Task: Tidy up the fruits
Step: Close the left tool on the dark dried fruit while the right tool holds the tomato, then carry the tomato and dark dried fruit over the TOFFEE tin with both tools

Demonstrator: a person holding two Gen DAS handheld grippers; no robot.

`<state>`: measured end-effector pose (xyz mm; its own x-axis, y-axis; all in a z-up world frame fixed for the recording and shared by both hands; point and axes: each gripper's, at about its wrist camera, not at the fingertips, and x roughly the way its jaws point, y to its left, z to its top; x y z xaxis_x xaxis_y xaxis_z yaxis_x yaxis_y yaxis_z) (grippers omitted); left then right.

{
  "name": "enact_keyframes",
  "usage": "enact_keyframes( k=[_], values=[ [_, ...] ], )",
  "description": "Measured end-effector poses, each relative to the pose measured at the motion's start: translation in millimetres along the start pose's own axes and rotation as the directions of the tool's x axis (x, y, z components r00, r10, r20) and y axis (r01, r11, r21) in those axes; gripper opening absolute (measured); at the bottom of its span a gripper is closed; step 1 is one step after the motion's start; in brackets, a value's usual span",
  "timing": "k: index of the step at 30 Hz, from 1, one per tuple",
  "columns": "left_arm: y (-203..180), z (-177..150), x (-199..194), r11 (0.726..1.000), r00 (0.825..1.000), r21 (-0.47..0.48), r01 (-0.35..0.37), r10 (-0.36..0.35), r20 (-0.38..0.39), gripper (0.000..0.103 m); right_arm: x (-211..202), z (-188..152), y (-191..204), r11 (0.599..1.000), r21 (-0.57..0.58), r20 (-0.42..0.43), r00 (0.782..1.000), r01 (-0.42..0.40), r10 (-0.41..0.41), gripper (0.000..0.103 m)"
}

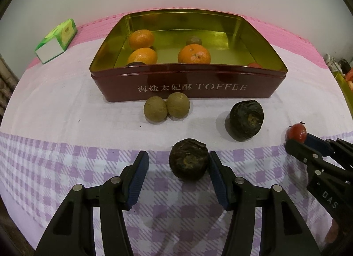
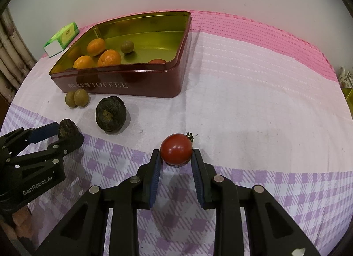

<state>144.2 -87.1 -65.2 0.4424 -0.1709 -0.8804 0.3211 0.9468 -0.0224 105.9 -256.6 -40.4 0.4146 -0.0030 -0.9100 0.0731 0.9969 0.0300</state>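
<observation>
- Red tomato [image 2: 176,153] sits clamped between the right gripper [image 2: 176,156] pads, on the checked cloth [image 2: 286,189].
- Left gripper [image 1: 177,163] stands partly open around a dark shrivelled fruit [image 1: 188,160] (one pad touching).
- Toffee tin [image 1: 189,88] holds oranges [image 1: 194,56].

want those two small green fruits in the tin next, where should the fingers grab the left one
Grip the left green fruit front to back across its round middle, coming from above. Its right side touches the twin fruit, so no finger fits there; the tin sits just behind.
</observation>
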Motion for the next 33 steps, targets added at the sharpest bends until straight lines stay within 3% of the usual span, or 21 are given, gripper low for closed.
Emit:
enact_keyframes(
  k=[7, 33],
  values=[
    [-0.8, 0.0, -1.1, 1.0, 1.0, 0.01, 0.009, -0.009, 0.011, 0.035, 0.3, -0.5, 2.2, 1.0, -0.007, 0.002, 1.0, 0.009, -0.009, 0.027],
    [-3.1, -10.2, -7.1, 1.0, 0.999, 0.017, 0.001, -0.002, 0.037, 0.035, 0.4, -1.9, 7.9, 0.999, -0.013, 0.0, 0.999, 0.043, -0.043, 0.027]
  ],
)
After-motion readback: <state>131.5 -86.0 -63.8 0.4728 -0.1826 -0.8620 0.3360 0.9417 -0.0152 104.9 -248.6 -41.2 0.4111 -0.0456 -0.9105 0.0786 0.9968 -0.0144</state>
